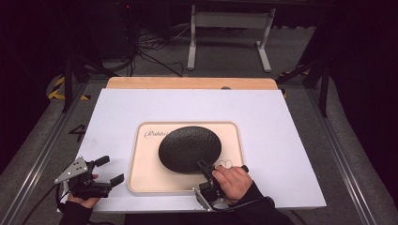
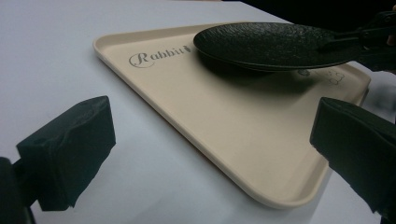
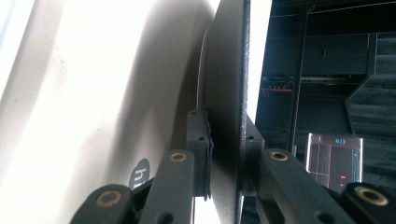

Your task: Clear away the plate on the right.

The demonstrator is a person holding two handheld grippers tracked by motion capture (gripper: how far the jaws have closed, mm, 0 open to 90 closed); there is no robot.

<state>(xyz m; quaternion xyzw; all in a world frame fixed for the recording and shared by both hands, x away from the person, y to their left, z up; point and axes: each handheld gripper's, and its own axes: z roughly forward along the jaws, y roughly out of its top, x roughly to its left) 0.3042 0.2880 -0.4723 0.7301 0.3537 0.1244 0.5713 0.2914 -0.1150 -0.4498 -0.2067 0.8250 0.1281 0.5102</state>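
Table [image 1: 141,108] under a white sheet carries everything we see, and on its near middle lies a cream tray [image 1: 141,180] with rounded corners and a raised rim, the script word "Rabbit" near its far left corner. Over the tray's centre we see a round black plate [image 1: 189,148], matt and rough-textured, thin-edged, held clear of the tray floor with its shadow beneath it. Our right gripper [image 1: 207,169] is clamped on the plate's near rim, one jaw above and one below, the right hand [image 1: 233,182] wrapped around the tool. Our left gripper [image 1: 107,169] sits off the tray's near left corner, jaws spread wide with nothing between them.
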